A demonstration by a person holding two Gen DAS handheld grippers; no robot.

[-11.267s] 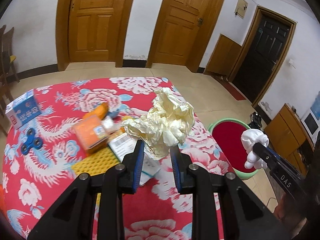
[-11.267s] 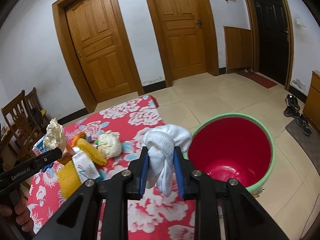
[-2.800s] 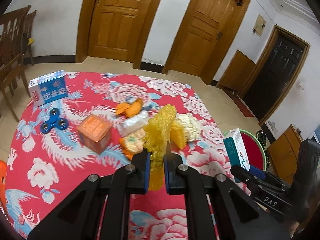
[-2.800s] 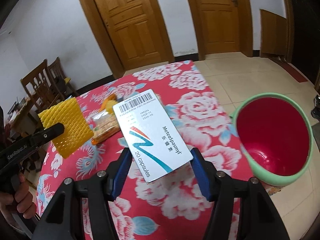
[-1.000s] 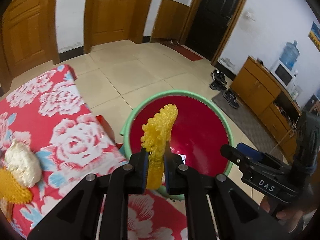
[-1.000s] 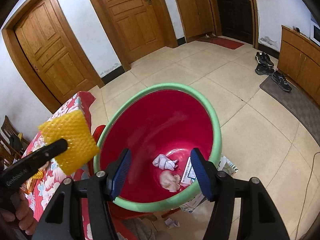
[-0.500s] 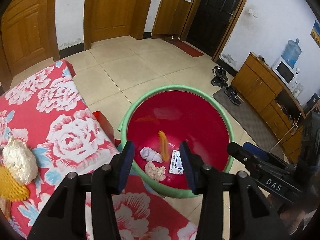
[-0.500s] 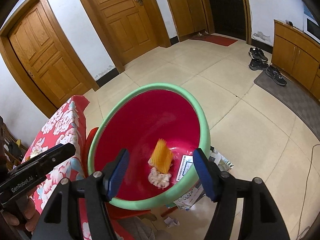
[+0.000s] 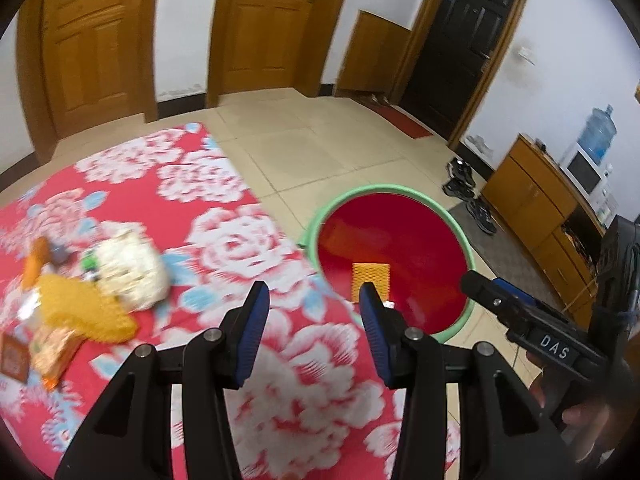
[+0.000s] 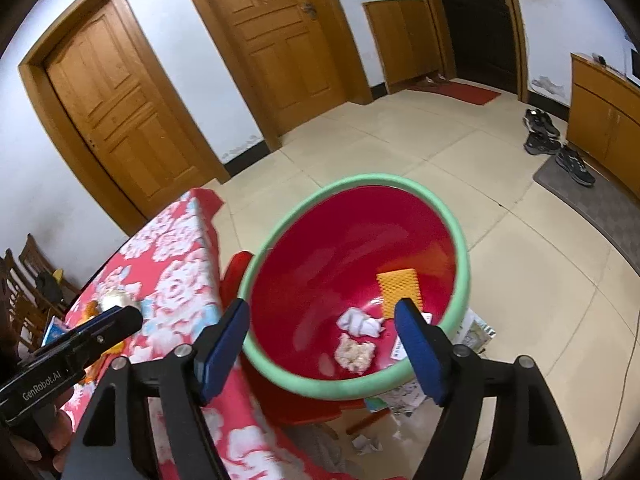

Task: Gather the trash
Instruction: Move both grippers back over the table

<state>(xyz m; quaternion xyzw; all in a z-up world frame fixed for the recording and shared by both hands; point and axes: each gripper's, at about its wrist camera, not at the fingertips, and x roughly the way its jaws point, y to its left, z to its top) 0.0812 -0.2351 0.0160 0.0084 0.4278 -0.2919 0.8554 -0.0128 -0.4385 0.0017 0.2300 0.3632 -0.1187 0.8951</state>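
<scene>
A red basin with a green rim stands beside the table; it also shows in the left wrist view. Inside lie a yellow mesh pad, a white sock, a crumpled cream paper and a white box, mostly hidden. My right gripper is open and empty above the basin's near rim. My left gripper is open and empty over the table's right edge. On the table lie a cream paper ball and a yellow mesh piece.
The table has a red floral cloth. Orange packets and an orange item lie at its left. A red stool stands under the basin. Paper scraps lie on the tiled floor. Shoes and wooden cabinets are at the right.
The yellow mesh pad has come to rest against the basin's wall. My left gripper has swung left, back over the table. My right gripper stays open above the basin.
</scene>
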